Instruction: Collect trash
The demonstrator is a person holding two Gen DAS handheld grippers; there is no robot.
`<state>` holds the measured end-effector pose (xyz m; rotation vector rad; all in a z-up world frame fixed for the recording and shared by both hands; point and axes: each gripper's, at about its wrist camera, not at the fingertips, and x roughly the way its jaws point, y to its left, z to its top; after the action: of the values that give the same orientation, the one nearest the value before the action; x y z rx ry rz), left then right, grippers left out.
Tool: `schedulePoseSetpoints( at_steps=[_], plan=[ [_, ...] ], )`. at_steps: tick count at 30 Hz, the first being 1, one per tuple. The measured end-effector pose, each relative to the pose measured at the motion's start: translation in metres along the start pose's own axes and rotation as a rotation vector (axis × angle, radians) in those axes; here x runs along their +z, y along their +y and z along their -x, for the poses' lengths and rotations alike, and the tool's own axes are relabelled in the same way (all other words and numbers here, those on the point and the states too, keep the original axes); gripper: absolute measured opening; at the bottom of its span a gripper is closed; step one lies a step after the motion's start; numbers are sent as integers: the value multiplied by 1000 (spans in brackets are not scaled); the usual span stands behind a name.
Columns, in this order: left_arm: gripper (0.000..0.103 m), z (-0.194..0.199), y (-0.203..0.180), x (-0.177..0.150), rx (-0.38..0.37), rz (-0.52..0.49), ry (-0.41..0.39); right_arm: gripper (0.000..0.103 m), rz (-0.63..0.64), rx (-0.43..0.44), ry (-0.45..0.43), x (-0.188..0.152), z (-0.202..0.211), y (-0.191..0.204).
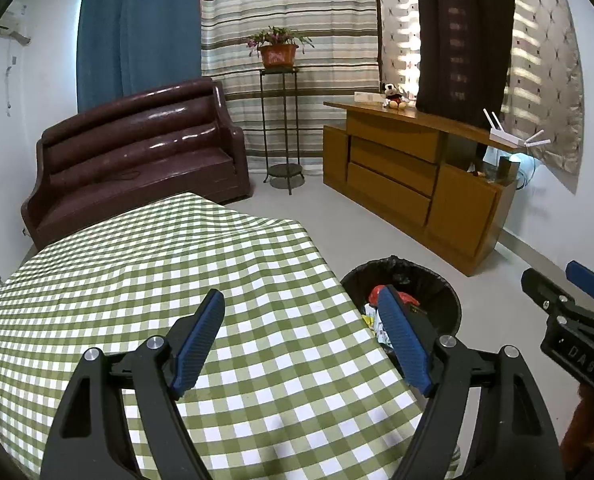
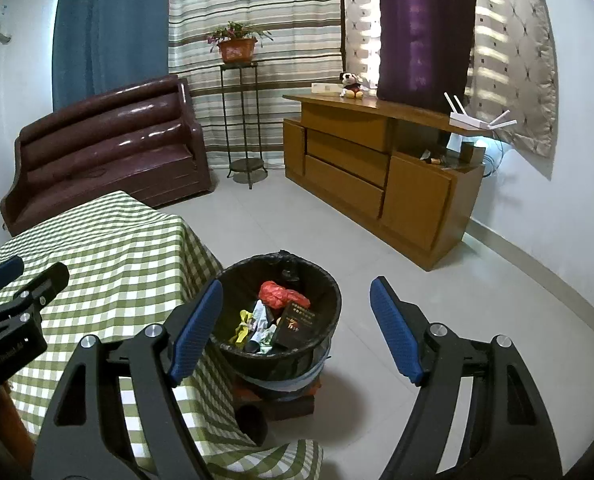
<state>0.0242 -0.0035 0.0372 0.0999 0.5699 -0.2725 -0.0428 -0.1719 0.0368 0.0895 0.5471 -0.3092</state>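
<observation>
Fingers of left gripper (image 1: 301,308) and right gripper (image 2: 297,300) spread wide, empty; bin (image 2: 329,292) holds trash, perhaps wrappers.

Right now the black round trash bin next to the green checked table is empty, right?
Not quite. The black round trash bin does sit next to the green checked table, but it isn't empty: the right wrist view shows a red crumpled wrapper, a dark box and crumpled paper inside.

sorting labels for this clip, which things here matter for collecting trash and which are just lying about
Job:
- trash bin
- trash inside: red wrapper, dark box, crumpled paper

Just around:
- checked table
- sofa
- potted plant
- cabinet
- router
- plush toy
</observation>
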Motion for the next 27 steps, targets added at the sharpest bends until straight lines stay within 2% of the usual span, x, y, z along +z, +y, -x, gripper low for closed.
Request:
schedulePoseSetpoints(
  at_steps=[27],
  plan=[
    [77, 7, 4, -2, 0, 6, 0, 75, 1, -5, -18, -2, 5, 0]
  ],
)
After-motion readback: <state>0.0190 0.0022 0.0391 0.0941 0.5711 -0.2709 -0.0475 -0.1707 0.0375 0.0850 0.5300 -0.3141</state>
